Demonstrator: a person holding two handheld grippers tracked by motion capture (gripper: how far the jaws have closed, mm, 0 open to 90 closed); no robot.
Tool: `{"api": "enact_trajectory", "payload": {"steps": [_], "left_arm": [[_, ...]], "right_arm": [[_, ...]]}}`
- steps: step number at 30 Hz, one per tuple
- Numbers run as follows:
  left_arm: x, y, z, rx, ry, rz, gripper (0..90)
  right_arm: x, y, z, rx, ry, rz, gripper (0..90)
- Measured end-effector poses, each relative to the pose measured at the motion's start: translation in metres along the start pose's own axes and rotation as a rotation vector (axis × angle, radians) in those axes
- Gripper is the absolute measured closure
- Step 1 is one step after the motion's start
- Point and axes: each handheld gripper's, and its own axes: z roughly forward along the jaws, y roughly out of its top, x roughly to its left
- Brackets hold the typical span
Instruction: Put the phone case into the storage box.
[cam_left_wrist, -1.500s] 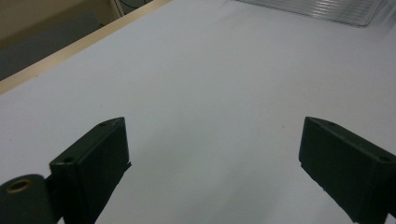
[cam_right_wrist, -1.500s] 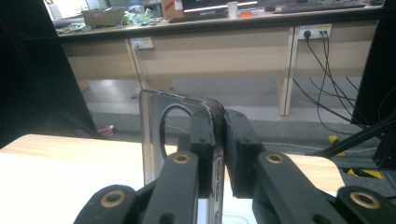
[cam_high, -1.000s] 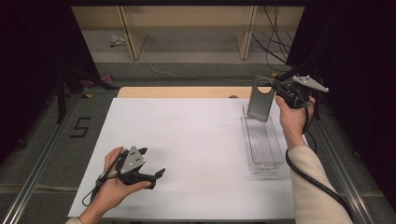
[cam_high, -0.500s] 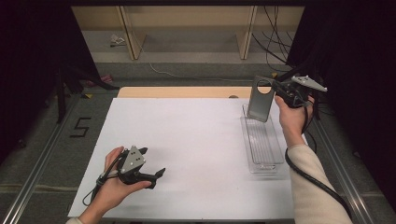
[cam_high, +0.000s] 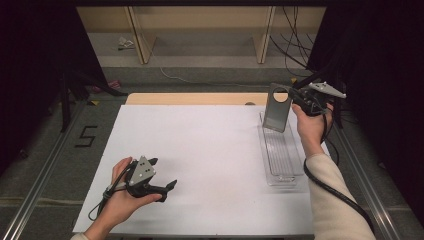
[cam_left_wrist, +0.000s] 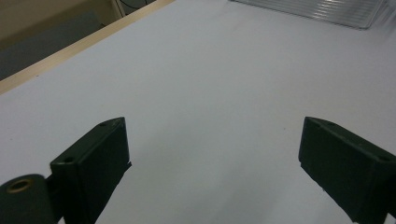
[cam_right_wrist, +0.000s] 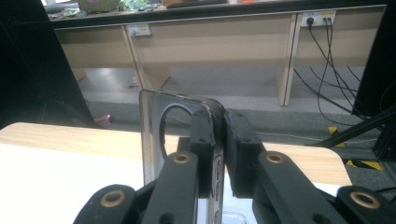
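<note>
Dark room, wooden shelving and cables at the back, white tabletop in front with a bare wooden strip along its far edge.

Task thing: a clear, grey-tinted phone case, held up in the air at the far right of the tabletop. It hangs upright, long axis roughly vertical, camera cut-out at the top, lower edge hovering just over the far end of a clear plastic tray. Whether the bottom edge touches the tray is hard to tell; looks slightly apart.

The tray lies flat on the tabletop right below and toward the person from the case, long axis running near-to-far. So case axis and tray axis are about perpendicular: the case would likely need tipping down flat and lining up with the tray's length to go in.

Right tool is clenched on the case's right edge near the top, jaws pinching the thin wall; the right gripper view shows the case edge squeezed between them, with the cut-out to the left. In the high view the right tool comes at the case from the right side.

Left tool rests in the hand at the near left of the tabletop, well apart from case and tray, jaws released wide with nothing between them. The right hand is clearly the nearer one.
</note>
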Motion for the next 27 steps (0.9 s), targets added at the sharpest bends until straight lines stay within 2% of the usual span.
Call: {"api": "enact_trajectory", "payload": {"steps": [17,24,27], "left_arm": [[0.000,0.001,0.000,-0.004,-0.001,-0.004,8.3],[0.000,0.001,0.000,-0.007,0.002,-0.007,8.4],[0.000,0.001,0.000,-0.007,0.003,-0.007,8.4]], "right_arm": [[-0.003,-0.006,0.014,0.050,0.023,-0.005,82.5],[-0.005,-0.007,0.020,0.065,0.058,-0.014,82.4],[-0.004,-0.007,0.023,0.069,0.060,-0.013,82.4]]}}
